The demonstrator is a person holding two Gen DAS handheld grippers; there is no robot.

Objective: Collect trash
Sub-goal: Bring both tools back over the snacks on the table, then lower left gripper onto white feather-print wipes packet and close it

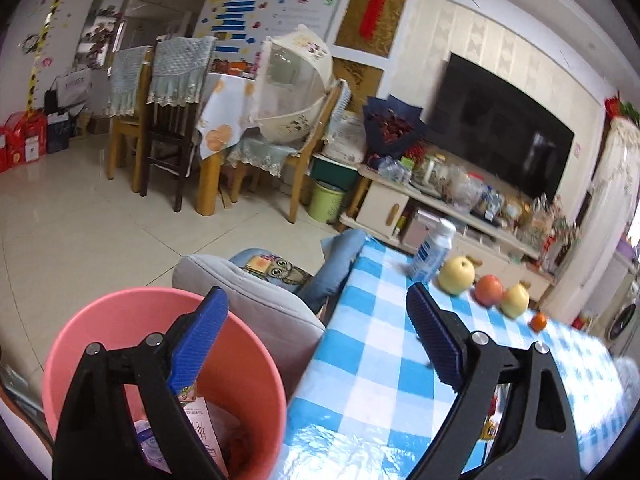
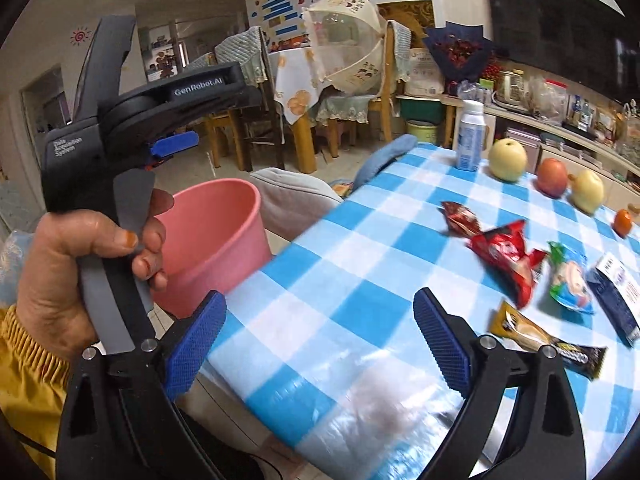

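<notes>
Bin: pink bucket on the floor beside the bench, wrappers already inside.
Trash: red snack wrapper, brown wrapper, green packet, yellow-black bar wrapper, all lying on the checked cloth.
Handling: likely light, limp, slick foil; pinch a crimped end or a raised fold.
Left gripper: jaws wide, empty, hanging over the bucket's edge.
Right gripper: jaws wide, empty, near the bar wrapper.
Not trash: fruit, bottle.

Pink bin, blue-and-white checked tablecloth, red wrapper, blue-padded tools.
</notes>
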